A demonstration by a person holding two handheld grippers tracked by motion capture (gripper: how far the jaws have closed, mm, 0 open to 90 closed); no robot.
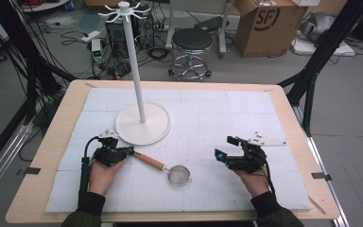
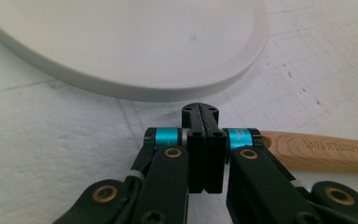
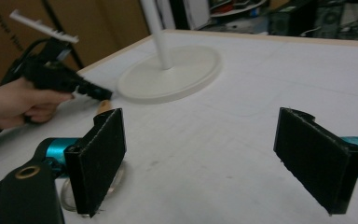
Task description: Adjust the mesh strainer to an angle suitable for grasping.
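Now my left hand-held gripper point(image 1: 128, 151) sits with jaws pressed together beside the strainer's point(image 1: 178, 175) wooden handle point(image 2: 321, 151), gripping nothing I can see. That strainer lies on the bench point(image 1: 56, 142), just in front of the stand's base point(image 1: 143, 124). My right hand-held gripper point(image 3: 219, 158) stands wide open, empty.
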